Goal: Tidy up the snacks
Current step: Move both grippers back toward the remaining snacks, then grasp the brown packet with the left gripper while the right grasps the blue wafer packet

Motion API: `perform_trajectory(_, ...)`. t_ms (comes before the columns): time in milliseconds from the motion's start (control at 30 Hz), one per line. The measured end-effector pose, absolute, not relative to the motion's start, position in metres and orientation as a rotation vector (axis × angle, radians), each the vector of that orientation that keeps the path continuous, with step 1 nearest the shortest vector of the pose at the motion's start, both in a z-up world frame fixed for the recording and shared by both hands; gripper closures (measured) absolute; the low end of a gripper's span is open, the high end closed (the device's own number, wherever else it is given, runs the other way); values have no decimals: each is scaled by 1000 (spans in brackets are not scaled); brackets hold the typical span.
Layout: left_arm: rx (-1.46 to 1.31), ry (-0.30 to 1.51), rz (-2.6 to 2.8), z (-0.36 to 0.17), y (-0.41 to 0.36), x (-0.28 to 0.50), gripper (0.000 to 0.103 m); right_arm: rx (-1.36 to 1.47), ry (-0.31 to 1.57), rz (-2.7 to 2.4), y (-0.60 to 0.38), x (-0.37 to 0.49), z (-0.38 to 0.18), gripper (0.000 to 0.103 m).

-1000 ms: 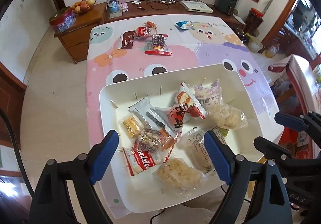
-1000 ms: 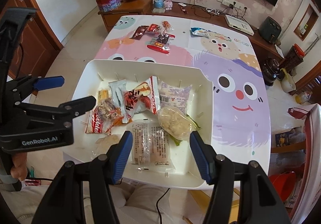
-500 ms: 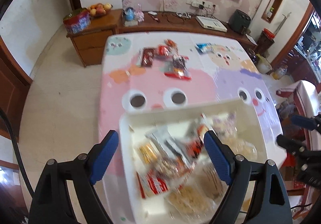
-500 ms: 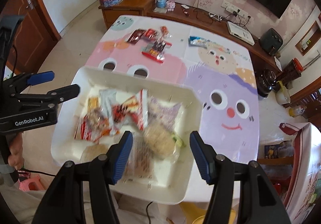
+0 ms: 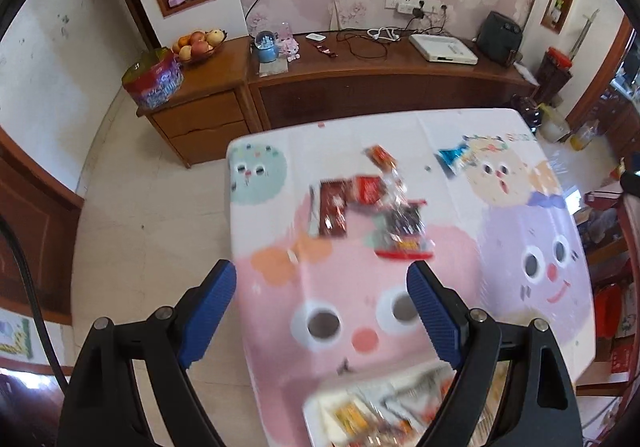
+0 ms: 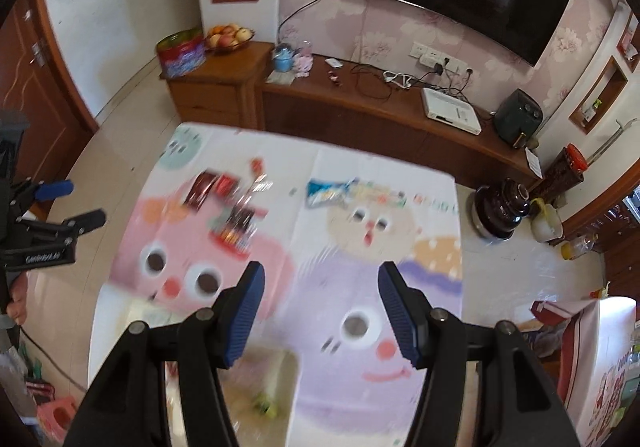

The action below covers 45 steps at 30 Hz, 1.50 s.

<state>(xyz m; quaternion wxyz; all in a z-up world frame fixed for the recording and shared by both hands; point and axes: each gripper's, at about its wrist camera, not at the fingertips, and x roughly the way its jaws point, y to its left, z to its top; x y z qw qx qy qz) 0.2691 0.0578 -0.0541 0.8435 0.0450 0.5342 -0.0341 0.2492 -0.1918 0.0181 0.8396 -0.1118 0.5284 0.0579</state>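
Left gripper (image 5: pixel 322 305) has its jaws spread wide with nothing between them; the white snack tray (image 5: pixel 316 409) sits low beneath its fingers, and the loose snack packets (image 5: pixel 372 211) lie blurred ahead on the cartoon tablecloth (image 5: pixel 520 231). Right gripper (image 6: pixel 322 311) is likewise parted and empty, a blue packet (image 6: pixel 326 193) ahead of it

Bright daylight fills both fisheye views; the counter (image 5: pixel 400 287) and its snack packets (image 5: pixel 372 207) smear with motion blur, edges bend darkly.
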Motion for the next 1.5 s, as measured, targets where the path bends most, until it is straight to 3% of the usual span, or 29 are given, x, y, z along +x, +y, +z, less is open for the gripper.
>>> perform_trajectory(300, 114, 1283, -46, -134, 48, 371, 17, -181, 1206, 104, -221, 383, -58, 43)
perform_trajectory(600, 130, 1414, 18, -227, 52, 403, 17, -21, 1389, 167, -230, 448, -176, 43)
perform_trajectory(933, 119, 1423, 9, -251, 46, 409, 17, 6, 1478, 206, -220, 461, -236, 43)
perform_trajectory(1233, 116, 1404, 31, -256, 46, 420, 17, -167, 1452, 208, -200, 450, -245, 44)
perform_trajectory(1433, 101, 1398, 19, -258, 43, 419, 42, -200, 1423, 229, -193, 436, -240, 56)
perform_trajectory(1500, 69, 1389, 2, -259, 44, 420, 60, -201, 1420, 242, -193, 432, -239, 59)
